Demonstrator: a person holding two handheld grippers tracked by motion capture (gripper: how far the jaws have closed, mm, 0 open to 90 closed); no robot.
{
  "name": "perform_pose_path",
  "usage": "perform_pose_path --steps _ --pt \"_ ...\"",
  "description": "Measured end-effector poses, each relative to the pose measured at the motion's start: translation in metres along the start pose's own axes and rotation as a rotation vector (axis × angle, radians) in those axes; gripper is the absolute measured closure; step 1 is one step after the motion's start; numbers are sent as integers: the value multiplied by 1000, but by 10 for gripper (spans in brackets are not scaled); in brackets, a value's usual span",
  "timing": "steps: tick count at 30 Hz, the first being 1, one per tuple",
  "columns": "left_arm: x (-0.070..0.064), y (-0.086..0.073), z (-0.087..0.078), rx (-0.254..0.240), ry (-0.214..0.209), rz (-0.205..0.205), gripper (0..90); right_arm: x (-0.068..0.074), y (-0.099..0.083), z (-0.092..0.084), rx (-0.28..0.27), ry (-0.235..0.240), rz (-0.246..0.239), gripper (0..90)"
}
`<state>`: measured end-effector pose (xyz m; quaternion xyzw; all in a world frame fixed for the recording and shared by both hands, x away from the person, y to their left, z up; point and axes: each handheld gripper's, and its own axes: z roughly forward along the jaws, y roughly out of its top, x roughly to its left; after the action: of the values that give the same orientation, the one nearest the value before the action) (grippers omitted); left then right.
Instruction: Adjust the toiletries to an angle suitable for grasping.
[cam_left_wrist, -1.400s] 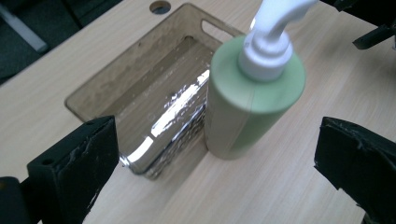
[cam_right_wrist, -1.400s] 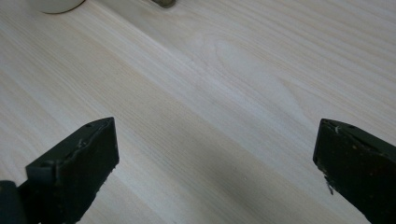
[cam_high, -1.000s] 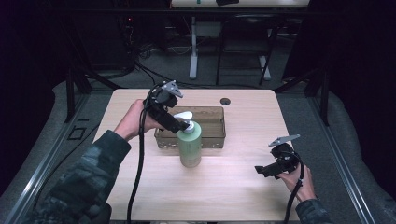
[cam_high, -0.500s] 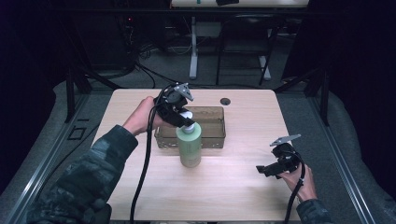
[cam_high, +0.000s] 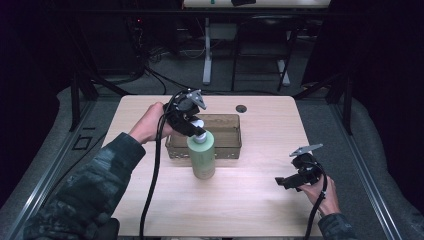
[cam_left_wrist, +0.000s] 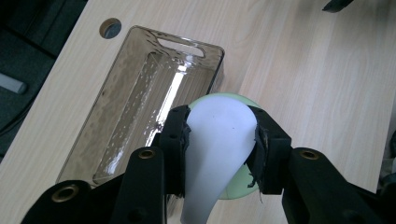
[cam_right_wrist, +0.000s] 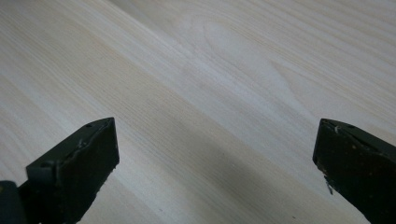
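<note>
Left of centre in the high view, the left gripper (cam_high: 196, 131) has just clenched its 2 jaws on the white pump cap of a pale green plastic bottle (cam_high: 202, 159), which stands upright against a clear smoky plastic bin (cam_high: 227, 139). At lower right, the right gripper (cam_high: 284, 182) hangs released over the light wooden table (cam_high: 260, 200).

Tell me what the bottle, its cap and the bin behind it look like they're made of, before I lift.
Green bottle: likely matte plastic, an even pale green with no glare. White cap: smooth, opaque, probably plastic, and the left gripper has its pads pressed on both sides. Bin: clear, smoke-tinted hard plastic by the look; the table shows through and its walls glint. The table looks like light wood or laminate, with visible grain.
</note>
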<state>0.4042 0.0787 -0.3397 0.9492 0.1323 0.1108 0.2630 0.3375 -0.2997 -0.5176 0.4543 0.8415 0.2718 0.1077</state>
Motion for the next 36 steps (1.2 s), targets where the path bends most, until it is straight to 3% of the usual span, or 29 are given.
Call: perform_pose_path --steps 22,36 --pt "0 -11 -17 20 30 -5 629 -2 -1 -1 1 -13 2 0" --pt "6 -9 -31 38 44 -10 629 -2 -2 -2 2 -14 5 0"
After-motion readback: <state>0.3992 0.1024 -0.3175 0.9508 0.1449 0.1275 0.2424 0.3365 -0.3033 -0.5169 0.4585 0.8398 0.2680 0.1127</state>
